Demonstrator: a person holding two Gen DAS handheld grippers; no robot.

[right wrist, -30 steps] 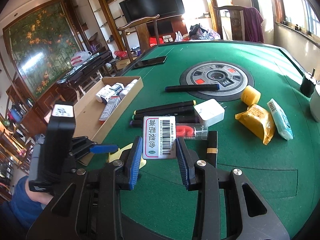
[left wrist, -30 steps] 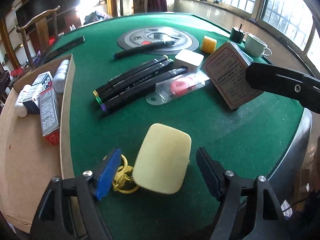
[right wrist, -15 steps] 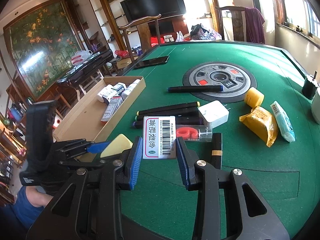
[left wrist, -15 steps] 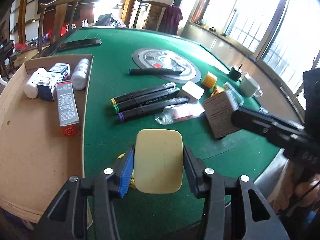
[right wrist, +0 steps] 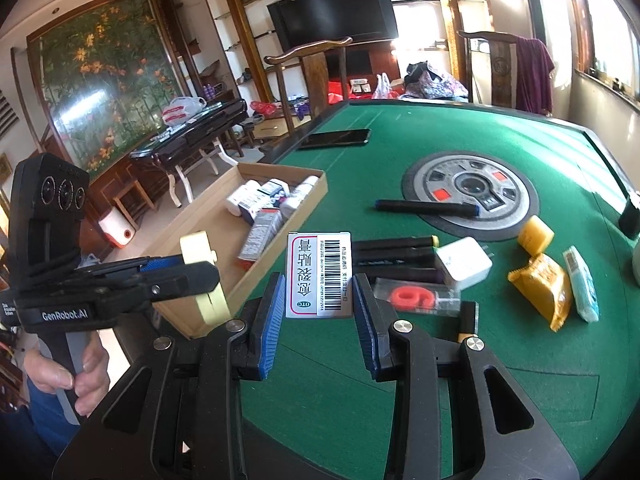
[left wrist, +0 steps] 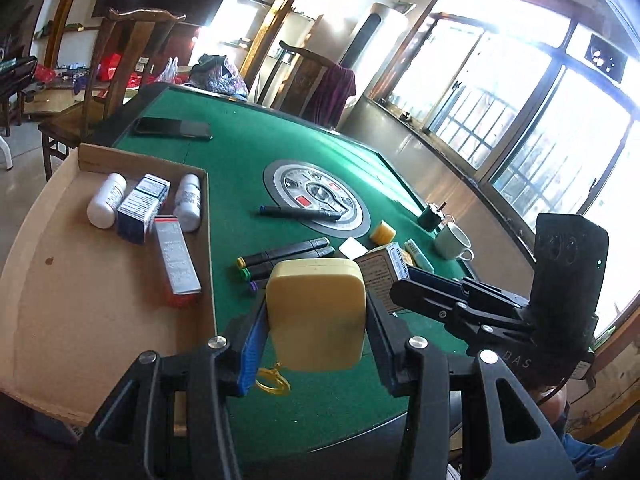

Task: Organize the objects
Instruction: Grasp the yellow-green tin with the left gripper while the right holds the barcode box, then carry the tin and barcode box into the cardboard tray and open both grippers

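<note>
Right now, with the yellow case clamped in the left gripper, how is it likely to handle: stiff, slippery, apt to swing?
The yellow case keeps its boxy shape between the left gripper pads, so probably rigid. Its smooth, rounded sides look somewhat slippery; it might twist in the grip. The yellow cord hanging beneath may swing or snag on the cardboard tray wall.

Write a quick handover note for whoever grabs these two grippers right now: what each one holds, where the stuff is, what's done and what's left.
Left gripper: shut on the yellow case, lifted off the green table, beside the cardboard box.
Right gripper: shut on the barcoded medicine box, above the table.
Done: two white bottles and two cartons lie in the cardboard box.
Left: place both held items; markers, white charger, snack packets and other small items remain on the table.
</note>
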